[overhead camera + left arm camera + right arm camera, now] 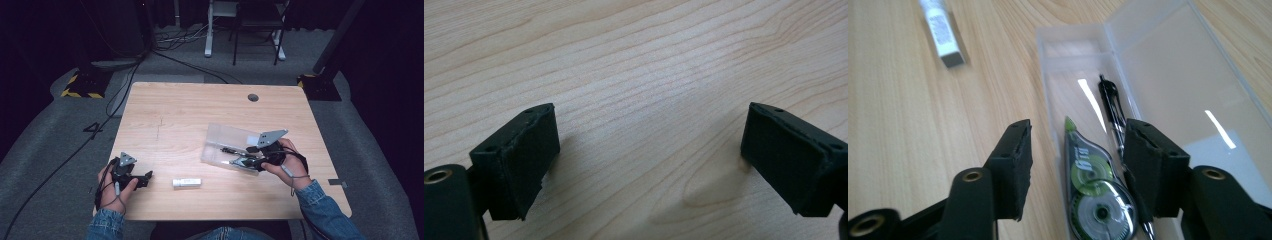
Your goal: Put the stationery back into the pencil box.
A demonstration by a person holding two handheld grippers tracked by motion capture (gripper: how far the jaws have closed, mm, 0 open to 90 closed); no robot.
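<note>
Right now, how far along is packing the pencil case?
Done, it seems: a correction tape and a black pen lie in the open clear case. In hand: the right gripper is open over the case, jaws either side of the tape. Left: the white eraser lies on the table beside the open left gripper, and the lid is not yet shut.

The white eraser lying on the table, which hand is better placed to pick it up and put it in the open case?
Probably left. The left gripper sits open on bare table just beside the white eraser. The right gripper, also open, is over the clear case, astride the correction tape beside the pen.
</note>
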